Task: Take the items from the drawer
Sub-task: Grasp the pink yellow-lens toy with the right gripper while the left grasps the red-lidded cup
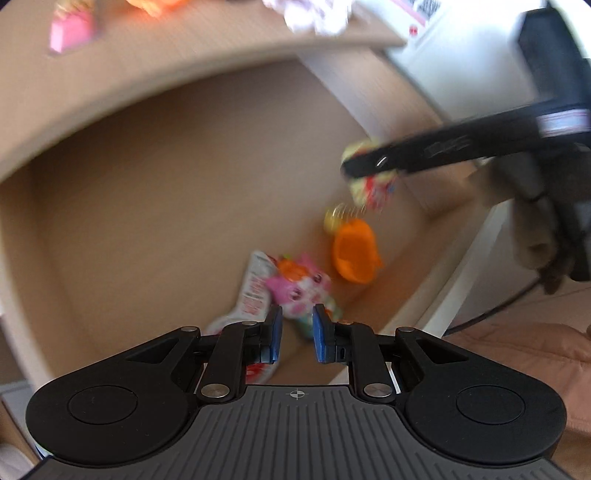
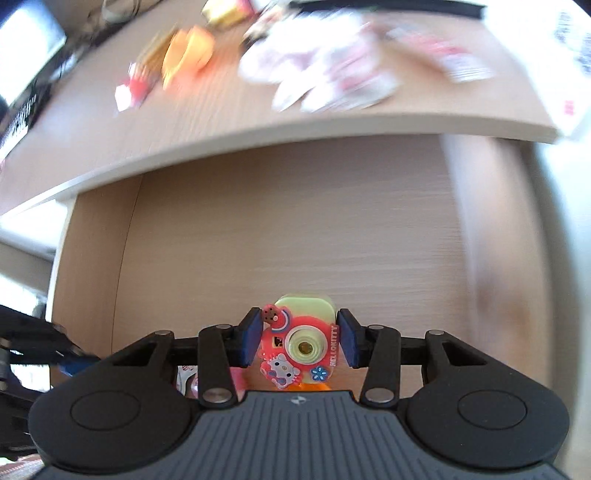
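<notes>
The open wooden drawer [image 1: 147, 206] [image 2: 295, 240] lies below both grippers. My right gripper [image 2: 299, 339] is shut on a yellow-green and red toy camera [image 2: 299, 347], one blue pad against each side. In the left wrist view the same right gripper [image 1: 365, 173] hangs over the drawer's right end with the toy camera [image 1: 373, 188] in it. My left gripper [image 1: 298, 334] is nearly closed, with only a narrow gap and nothing in it. It hovers above a pink toy in a packet [image 1: 295, 288]. An orange cup [image 1: 354, 254] and a small yellow spring toy [image 1: 338, 216] lie beside it.
The desk top [image 2: 221, 122] overhangs the drawer's far side and carries blurred items: an orange toy [image 2: 188, 55], white packets [image 2: 314, 74], a pink object [image 1: 70, 29]. A white box [image 1: 461, 55] stands at the right. A person's hand [image 1: 535, 229] holds the right gripper.
</notes>
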A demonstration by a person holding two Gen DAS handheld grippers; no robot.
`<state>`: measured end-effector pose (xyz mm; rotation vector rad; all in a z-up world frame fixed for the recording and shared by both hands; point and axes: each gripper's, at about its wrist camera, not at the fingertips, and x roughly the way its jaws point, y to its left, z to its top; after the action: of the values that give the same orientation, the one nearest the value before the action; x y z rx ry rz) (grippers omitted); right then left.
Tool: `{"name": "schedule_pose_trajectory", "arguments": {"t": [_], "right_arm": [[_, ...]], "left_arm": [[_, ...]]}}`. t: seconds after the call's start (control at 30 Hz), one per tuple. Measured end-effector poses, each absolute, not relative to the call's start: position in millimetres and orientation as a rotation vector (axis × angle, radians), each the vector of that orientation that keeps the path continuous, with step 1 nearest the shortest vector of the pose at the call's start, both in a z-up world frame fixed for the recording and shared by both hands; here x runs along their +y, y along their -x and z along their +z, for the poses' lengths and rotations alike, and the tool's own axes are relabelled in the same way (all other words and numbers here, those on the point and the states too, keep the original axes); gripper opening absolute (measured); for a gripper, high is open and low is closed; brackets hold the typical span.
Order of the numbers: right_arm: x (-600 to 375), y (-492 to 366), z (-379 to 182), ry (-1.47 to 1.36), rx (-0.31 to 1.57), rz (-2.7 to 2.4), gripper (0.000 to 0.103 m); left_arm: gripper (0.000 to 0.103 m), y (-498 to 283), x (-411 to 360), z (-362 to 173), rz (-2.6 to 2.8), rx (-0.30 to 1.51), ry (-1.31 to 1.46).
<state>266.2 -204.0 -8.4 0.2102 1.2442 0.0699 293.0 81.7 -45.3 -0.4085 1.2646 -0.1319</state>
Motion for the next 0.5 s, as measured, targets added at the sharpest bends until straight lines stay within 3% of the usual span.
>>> {"name": "schedule_pose_trajectory", "arguments": {"t": [0.23,0.5], "right_arm": [[-210.4,-216.6,17.7,-0.2,1.157,0.008,0.043],[-231.3,-202.7,37.7,-0.178,1.1,-0.022,0.043]], "left_arm": [[0.019,-334.9,65.4,-76.6,-0.123,1.405,0.45],[0.027,-367.9,67.7,-61.6,-0.023,1.243,0.387]]}}
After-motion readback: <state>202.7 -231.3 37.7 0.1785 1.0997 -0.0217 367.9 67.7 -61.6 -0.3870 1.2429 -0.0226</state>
